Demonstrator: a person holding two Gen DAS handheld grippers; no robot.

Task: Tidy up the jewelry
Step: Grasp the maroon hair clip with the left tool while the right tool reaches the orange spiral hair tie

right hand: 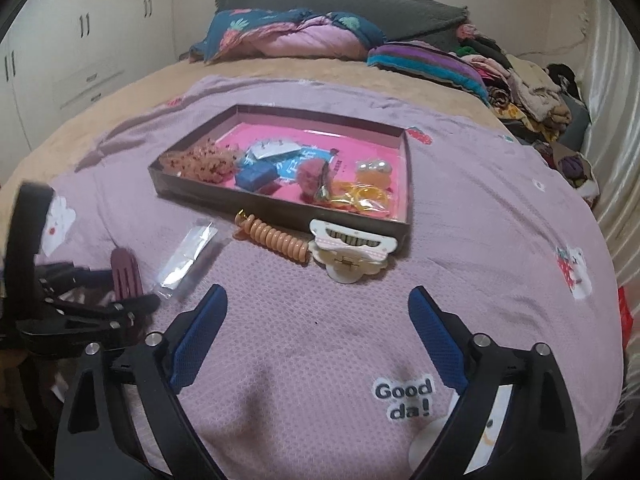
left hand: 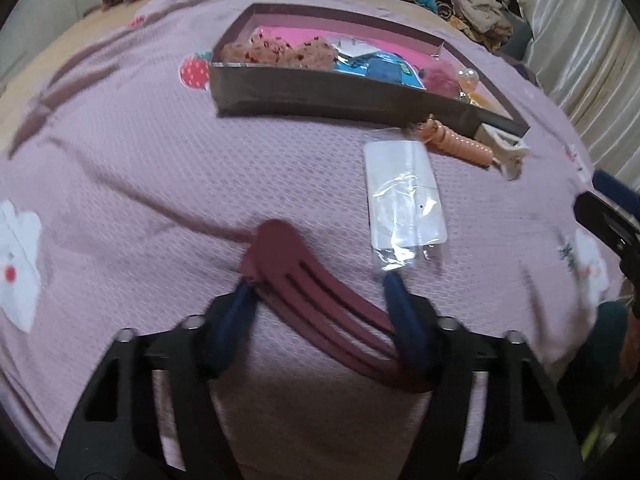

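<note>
We see the left hand-held gripper [left hand: 320,292] clenched on a maroon hair comb [left hand: 316,296] on the bed's pink blanket [left hand: 140,152] | right hand-held gripper [right hand: 318,300] released, nothing between its pads | clear plastic packet [left hand: 404,200] just beside comb | coiled hair tie [right hand: 274,238] and white claw clip [right hand: 348,254] lie before the jewelry tray [right hand: 404,216]

Bed w/ pink blanket [right hand: 320,340], tray [right hand: 280,204], hair clips, plastic packet [left hand: 404,200]
</note>
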